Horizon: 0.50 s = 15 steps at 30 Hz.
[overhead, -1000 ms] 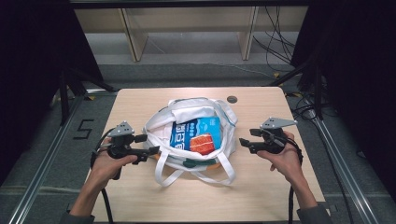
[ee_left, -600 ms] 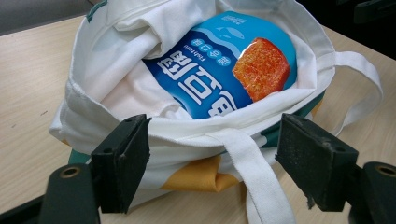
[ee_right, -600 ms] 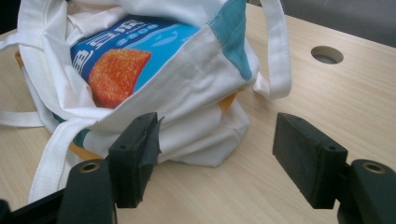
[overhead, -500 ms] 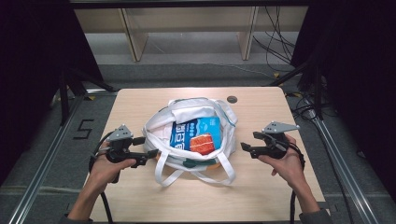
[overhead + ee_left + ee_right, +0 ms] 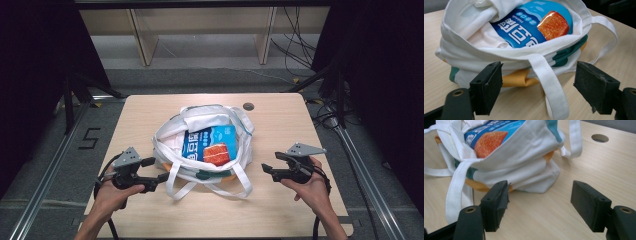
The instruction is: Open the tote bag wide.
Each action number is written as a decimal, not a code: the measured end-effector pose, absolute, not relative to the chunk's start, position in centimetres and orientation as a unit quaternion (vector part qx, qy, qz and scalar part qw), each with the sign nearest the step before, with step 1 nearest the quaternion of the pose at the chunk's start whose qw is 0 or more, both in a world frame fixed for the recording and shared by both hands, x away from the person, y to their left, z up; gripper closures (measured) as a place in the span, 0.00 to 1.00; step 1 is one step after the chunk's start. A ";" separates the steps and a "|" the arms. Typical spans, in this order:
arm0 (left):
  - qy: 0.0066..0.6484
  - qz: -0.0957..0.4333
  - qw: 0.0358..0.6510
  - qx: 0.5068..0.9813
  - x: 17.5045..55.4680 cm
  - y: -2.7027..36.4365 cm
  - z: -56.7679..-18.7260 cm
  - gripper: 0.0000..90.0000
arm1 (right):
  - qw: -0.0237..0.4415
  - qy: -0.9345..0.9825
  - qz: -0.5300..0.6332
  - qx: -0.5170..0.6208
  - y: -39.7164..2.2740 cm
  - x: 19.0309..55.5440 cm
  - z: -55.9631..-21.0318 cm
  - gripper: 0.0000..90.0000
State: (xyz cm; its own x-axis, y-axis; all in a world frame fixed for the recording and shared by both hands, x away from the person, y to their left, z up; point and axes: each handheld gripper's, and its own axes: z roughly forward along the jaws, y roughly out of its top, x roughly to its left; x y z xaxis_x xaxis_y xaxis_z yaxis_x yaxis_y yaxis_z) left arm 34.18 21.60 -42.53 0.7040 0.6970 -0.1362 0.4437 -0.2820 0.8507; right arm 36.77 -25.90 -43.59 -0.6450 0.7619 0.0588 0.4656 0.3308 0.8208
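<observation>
High view: the white tote bag [image 5: 202,150] lies mid-table, blue packet [image 5: 210,144] inside. Left gripper [image 5: 159,170] and right gripper [image 5: 267,167] flank it, their jaws just opened wide, empty. Snagging a loose strap [image 5: 551,82] could spill the packet.

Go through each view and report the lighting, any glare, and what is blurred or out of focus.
High view: table evenly lit, surroundings black, image soft. Left gripper view: glare on the orange patch of the blue packet; tote bag fairly sharp, near jaws softer. Right gripper view: even light, soft shadow under the tote bag, table hole slightly blurred.
</observation>
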 end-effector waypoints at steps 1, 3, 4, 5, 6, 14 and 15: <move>0.362 0.127 0.479 0.789 33.9 21.6 -42.9 0.24 | 0.173 0.796 0.433 0.386 -25.9 36.6 -43.7 0.34; 0.365 0.124 0.479 0.789 33.5 21.5 -43.4 0.23 | 0.168 0.795 0.433 0.390 -25.9 36.2 -43.9 0.33; 0.365 0.124 0.477 0.790 33.4 21.5 -43.6 0.23 | 0.171 0.799 0.431 0.383 -26.0 36.2 -44.0 0.33; 0.361 0.125 0.477 0.791 33.3 21.5 -43.8 0.23 | 0.167 0.793 0.434 0.394 -25.9 35.8 -44.2 0.33; 0.361 0.125 0.477 0.791 33.3 21.5 -43.8 0.23 | 0.172 0.797 0.434 0.383 -26.0 35.8 -44.2 0.33; 0.355 0.121 0.480 0.793 32.1 21.4 -44.9 0.22 | 0.167 0.796 0.445 0.376 -25.9 34.2 -44.7 0.32; 0.355 0.121 0.480 0.793 32.1 21.4 -44.9 0.22 | 0.169 0.798 0.443 0.373 -25.9 34.0 -44.7 0.32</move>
